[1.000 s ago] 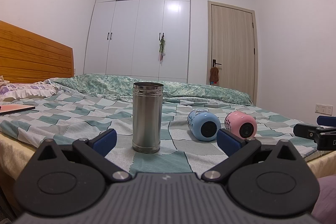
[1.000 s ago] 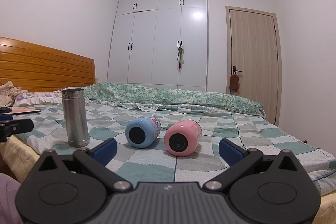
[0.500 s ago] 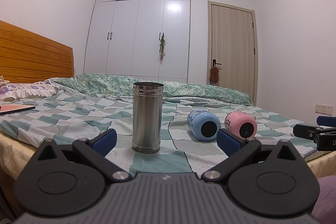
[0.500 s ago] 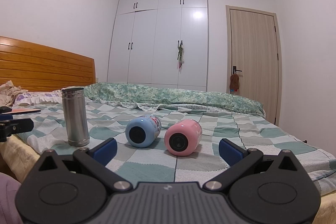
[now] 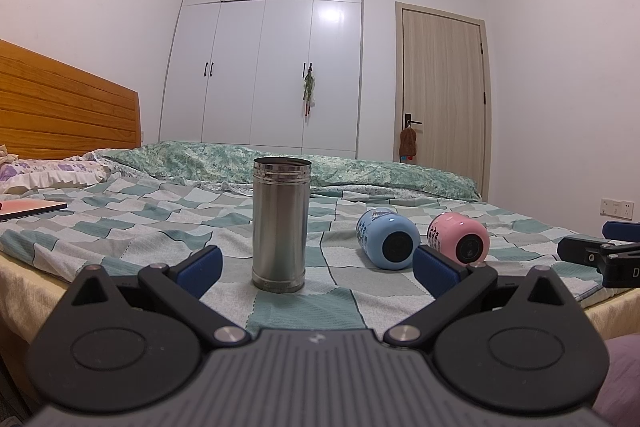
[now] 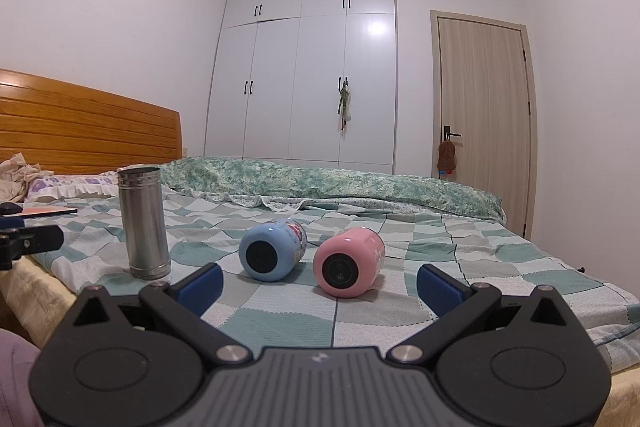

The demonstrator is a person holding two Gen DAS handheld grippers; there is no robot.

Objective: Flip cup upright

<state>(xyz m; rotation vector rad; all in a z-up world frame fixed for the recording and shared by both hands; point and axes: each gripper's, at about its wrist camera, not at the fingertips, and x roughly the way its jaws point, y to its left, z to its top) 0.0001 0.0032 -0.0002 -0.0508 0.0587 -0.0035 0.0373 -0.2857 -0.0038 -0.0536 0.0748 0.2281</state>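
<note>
A steel cup [image 5: 281, 223] stands upright on the checked bed sheet, also in the right wrist view [image 6: 143, 221]. A blue cup [image 5: 387, 244] [image 6: 273, 249] and a pink cup [image 5: 459, 237] [image 6: 348, 261] lie on their sides, bases toward me. My left gripper [image 5: 316, 269] is open and empty, just short of the steel cup. My right gripper [image 6: 318, 281] is open and empty, in front of the two lying cups. Each gripper shows at the edge of the other's view [image 5: 600, 259] [image 6: 24, 241].
The bed [image 6: 500, 267] has a rolled green quilt [image 6: 340, 183] at the far side, a wooden headboard [image 6: 80, 123] and pillow at left, and a pink flat object [image 5: 28, 207] near the left edge. White wardrobe and a door stand behind.
</note>
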